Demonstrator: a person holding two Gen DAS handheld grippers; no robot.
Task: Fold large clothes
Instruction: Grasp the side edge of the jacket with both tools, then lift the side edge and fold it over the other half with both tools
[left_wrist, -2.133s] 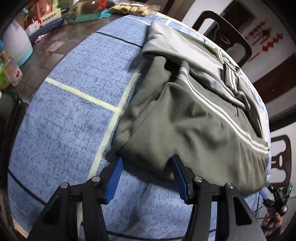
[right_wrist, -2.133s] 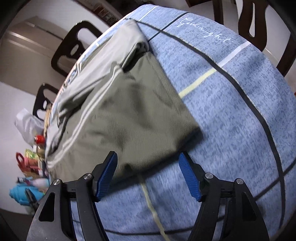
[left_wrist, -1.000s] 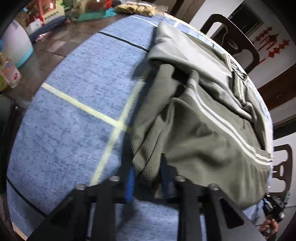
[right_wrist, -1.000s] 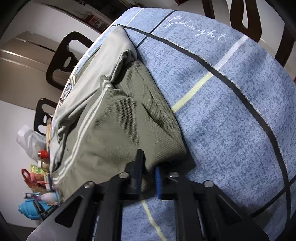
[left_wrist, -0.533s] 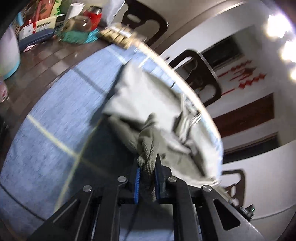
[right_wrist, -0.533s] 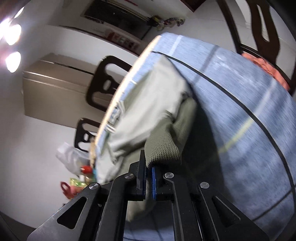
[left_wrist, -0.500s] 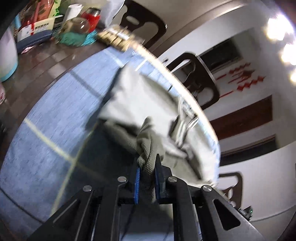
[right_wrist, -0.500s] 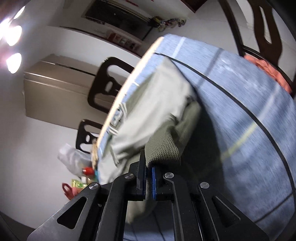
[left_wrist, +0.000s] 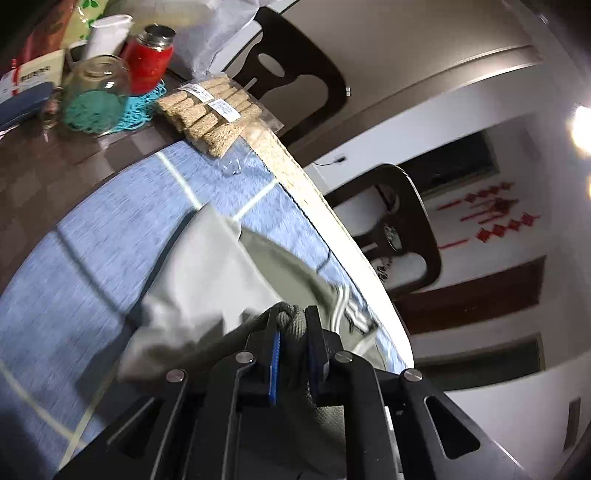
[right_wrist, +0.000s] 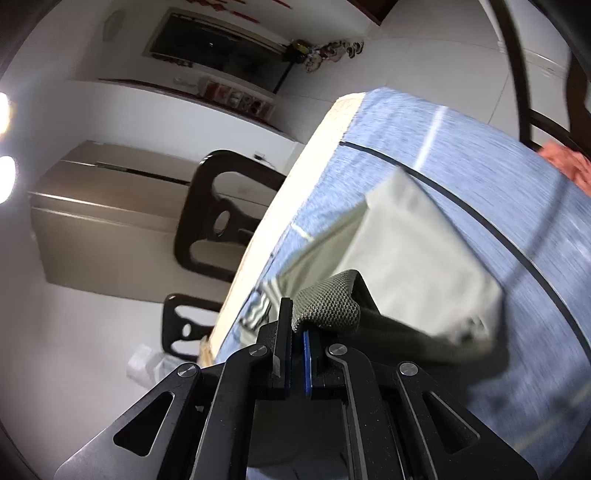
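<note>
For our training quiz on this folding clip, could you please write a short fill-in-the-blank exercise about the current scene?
1. Each claw, left claw and right claw, is shut on the olive ____.
2. The cloth covering the table is mainly ____.
3. The flask behind the glass jar is ____.

Missing words: garment; blue; red

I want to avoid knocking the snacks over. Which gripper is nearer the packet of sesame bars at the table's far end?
Left. The left gripper faces the sesame bars across the blue cloth, clamped on the garment. The right gripper sees none.
</note>
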